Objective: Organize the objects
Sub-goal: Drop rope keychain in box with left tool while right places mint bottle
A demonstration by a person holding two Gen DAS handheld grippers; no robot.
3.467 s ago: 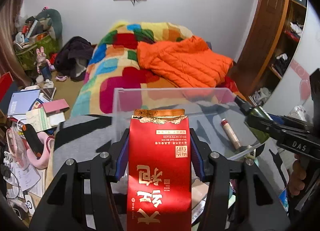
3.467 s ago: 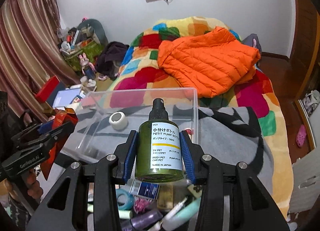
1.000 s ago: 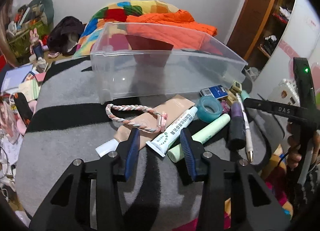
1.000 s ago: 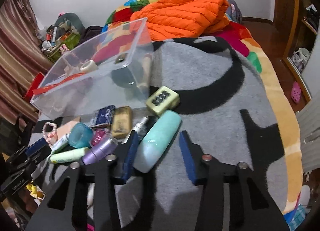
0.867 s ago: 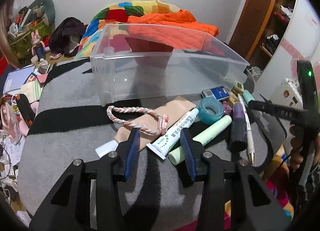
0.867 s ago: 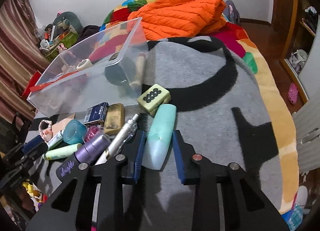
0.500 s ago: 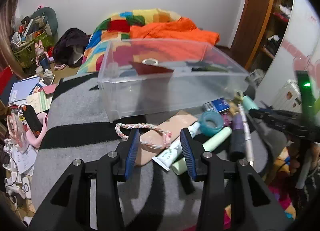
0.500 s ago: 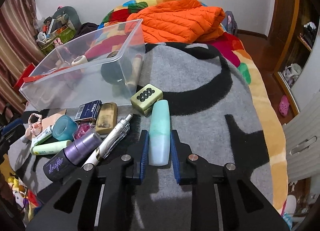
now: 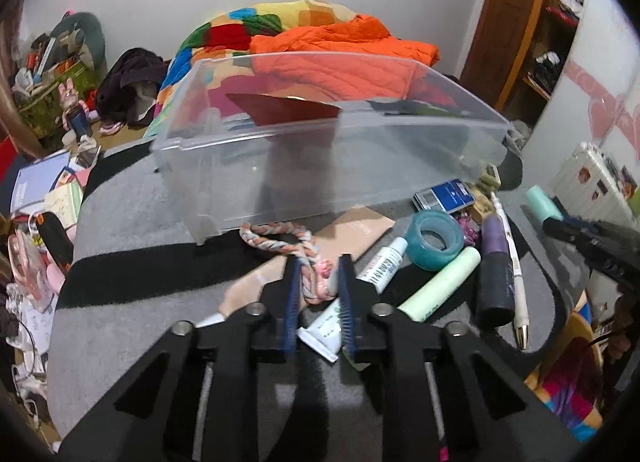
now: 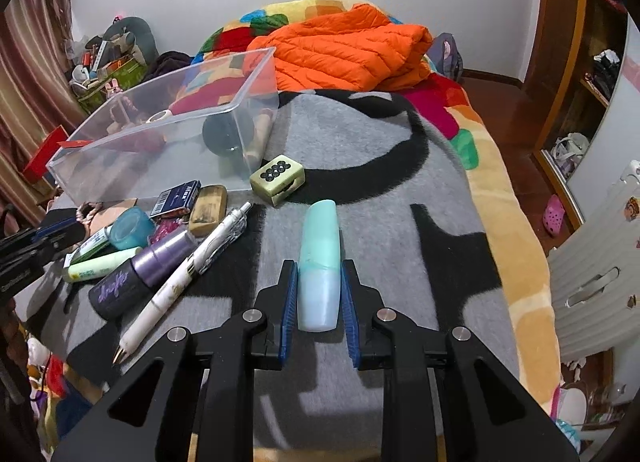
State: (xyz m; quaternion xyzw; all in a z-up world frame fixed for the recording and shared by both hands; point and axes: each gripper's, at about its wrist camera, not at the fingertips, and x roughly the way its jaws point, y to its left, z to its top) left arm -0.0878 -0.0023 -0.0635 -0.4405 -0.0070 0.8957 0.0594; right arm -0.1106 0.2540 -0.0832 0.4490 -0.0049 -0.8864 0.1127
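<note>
- Clear plastic bin (image 9: 280, 166) sits on the grey blanket (image 10: 380, 190), clutter just beside it.
- Right gripper (image 10: 319, 290) pinches the lying mint tube (image 10: 320, 258).
- Left gripper (image 9: 319, 290) pinches the braided rope (image 9: 280, 236).

A clear, glossy plastic bin (image 10: 168, 134) sits on a matt, fuzzy grey-and-black blanket (image 10: 380, 190). In front of the bin: a braided cloth cord (image 9: 288, 240), a translucent teal tape roll (image 9: 434, 239), a smooth matt mint tube (image 10: 320, 262). Behind it lies a quilted, faintly shiny orange jacket (image 10: 344, 50).
</note>
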